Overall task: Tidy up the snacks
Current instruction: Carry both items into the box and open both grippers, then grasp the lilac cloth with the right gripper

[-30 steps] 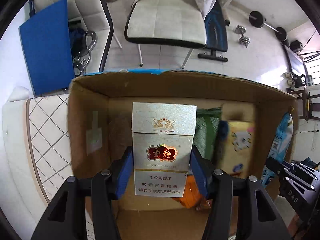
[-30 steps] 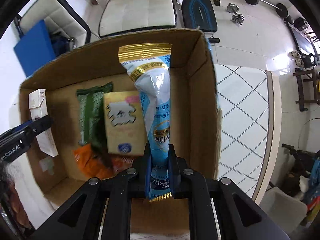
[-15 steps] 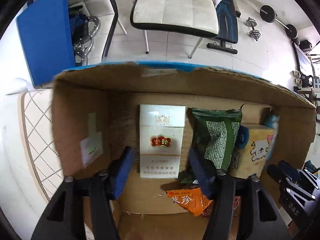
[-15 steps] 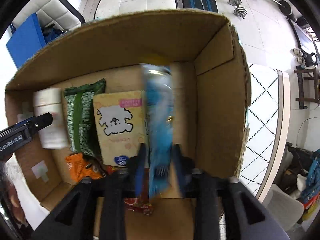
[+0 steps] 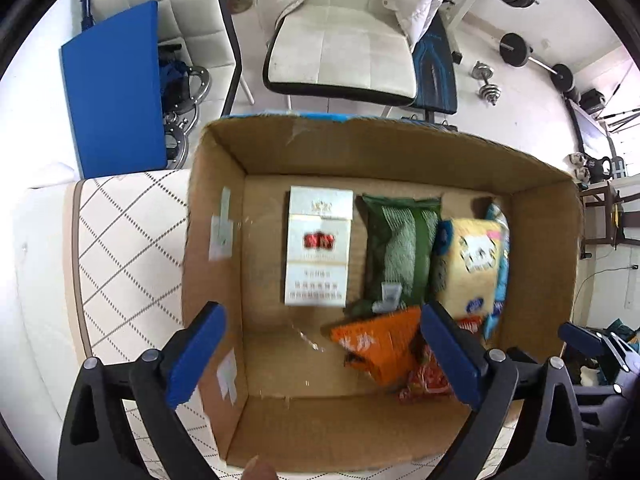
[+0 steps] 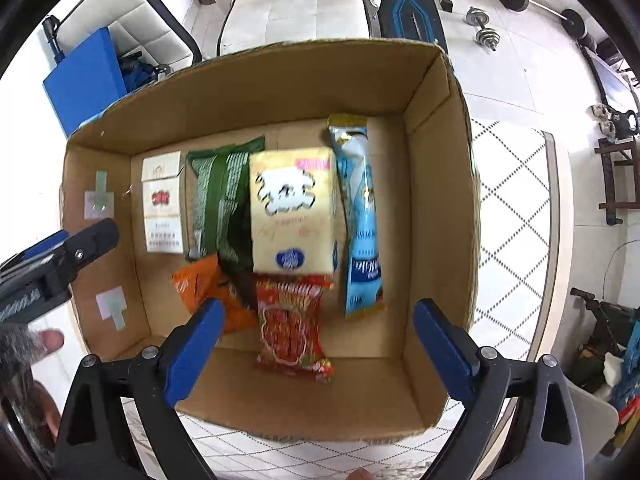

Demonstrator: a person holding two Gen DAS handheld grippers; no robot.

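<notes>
Both grippers point down into the cardboard box [image 6: 436, 184], and both sets of jaws have just been opening. The left gripper [image 5: 322, 354] now has its jaws spread wide with nothing between them; its blue pads [image 5: 196, 354] touch no packet. The right gripper [image 6: 320, 350] is likewise spread wide and holds nothing, with the foot of the red snack packet [image 6: 292, 328] lying on the box floor in the gap between its pads, clear of both.

Counted on the box floor are six items. In the right wrist view, with the yellow packet [image 6: 292, 208] as the centre of the clock, one white cigarette pack [image 6: 162, 204] lies flat at 9 o'clock, one green packet [image 6: 224, 200] sits between the two, and one long blue packet [image 6: 362, 220] lies at 3 o'clock, just beside the yellow one. One orange packet [image 6: 204, 284] is at 7 o'clock and the red one at 6 o'clock. The yellow packet overlaps the green packet's edge and the red packet's top.

The box stands on a white quilted surface with a diamond pattern [image 6: 516, 208]. Two taped patches [image 6: 100, 200] show on its left inner wall.
</notes>
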